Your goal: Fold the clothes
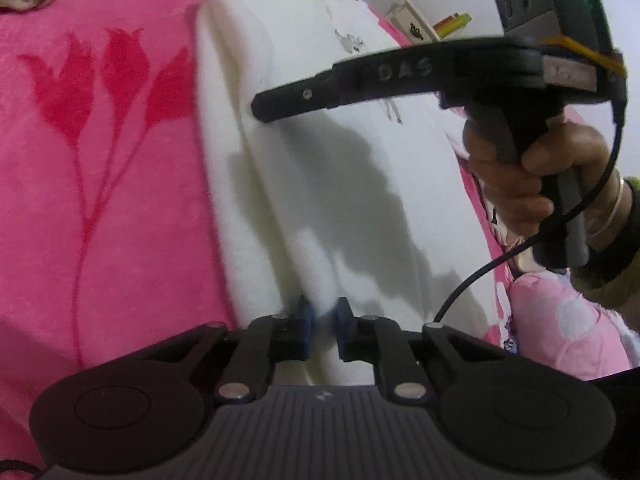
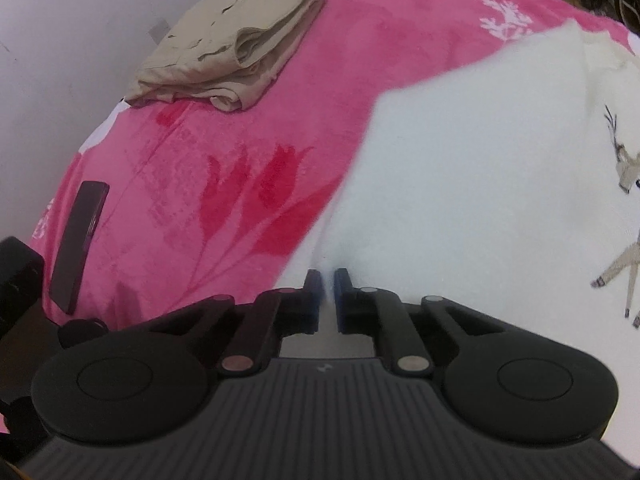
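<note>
A white garment [image 1: 320,152] with small deer prints lies partly folded on a pink blanket [image 1: 100,160]. My left gripper [image 1: 323,330] is shut on the garment's near edge, the white cloth pinched between its blue pads [image 1: 305,326]. In the right wrist view my right gripper [image 2: 327,294] is likewise shut on an edge of the white garment [image 2: 480,184], whose deer print [image 2: 624,168] shows at the right. Seen from the left wrist, the right gripper's body [image 1: 400,76] reaches over the garment, held by a hand [image 1: 516,176]; its fingertips are out of sight there.
A folded beige garment [image 2: 236,40] rests on the pink blanket [image 2: 240,168] at the far left near a wall. A dark phone [image 2: 80,240] lies on the blanket at the left. Pink bedding [image 1: 560,328] and small items [image 1: 452,24] lie to the right.
</note>
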The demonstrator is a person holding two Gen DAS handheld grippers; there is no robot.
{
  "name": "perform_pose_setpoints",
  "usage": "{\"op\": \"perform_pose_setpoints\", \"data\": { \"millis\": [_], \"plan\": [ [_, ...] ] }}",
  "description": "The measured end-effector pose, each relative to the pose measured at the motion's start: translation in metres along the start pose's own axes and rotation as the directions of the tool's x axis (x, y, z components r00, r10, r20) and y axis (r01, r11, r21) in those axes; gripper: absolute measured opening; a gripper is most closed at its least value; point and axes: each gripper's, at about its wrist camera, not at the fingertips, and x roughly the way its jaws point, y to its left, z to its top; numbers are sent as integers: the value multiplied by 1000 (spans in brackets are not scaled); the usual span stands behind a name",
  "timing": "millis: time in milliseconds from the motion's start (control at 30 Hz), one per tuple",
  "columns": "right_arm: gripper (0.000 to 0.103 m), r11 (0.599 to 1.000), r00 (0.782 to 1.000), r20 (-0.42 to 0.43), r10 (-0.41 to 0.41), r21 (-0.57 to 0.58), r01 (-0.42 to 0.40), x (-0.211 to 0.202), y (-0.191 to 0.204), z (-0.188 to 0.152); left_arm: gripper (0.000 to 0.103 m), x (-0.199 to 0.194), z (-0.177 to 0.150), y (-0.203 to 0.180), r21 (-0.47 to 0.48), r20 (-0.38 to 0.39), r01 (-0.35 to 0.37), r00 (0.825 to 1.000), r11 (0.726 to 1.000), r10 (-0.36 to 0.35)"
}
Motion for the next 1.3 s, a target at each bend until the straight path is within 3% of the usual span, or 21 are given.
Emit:
{"op": "perform_pose_setpoints", "data": {
  "millis": [133,400,533,633,767,900,1067,1133,1267,1300],
  "plan": [
    [4,1000,999,31,28,-2,-28,-7,4,0,10,-3,-3,-7,5,31,30,999,1000,-30],
    [8,997,998,0,66,37,-66,12,1,-3,11,-6,-15,11,1,3,-19,1000,1000,19],
    [9,988,991,17,134,72,-135,-9,-5,1,14,-10,-21,9,17,-9,-10,1000,1000,11],
    [9,988,989,100,111,93,-120,-25,-16,4,16,-6,-25,3,25,-26,-4,1000,1000,5],
    [9,982,993,57,101,152,-109,-15,-29,-10,26,-17,-29,4,22,-38,-6,999,1000,7],
    [9,987,989,-3,150,65,-149,-7,-15,-48,31,-53,-20,9,15,67,-62,996,998,61],
    [9,972,988,-14,153,-177,-153,-22,24,-98,32,-64,7,14,-14,170,-55,984,998,57],
    [9,954,985,-43,169,-244,-175,-29,37,-118,33,-63,3,25,-1,180,-34,983,999,33],
    [9,925,974,-122,192,-309,-222,-38,51,-150,36,-24,13,5,45,142,-22,990,999,16],
    [9,920,969,-145,199,-314,-236,-40,53,-154,36,-38,15,14,47,132,-25,991,999,19]
  ]
}}
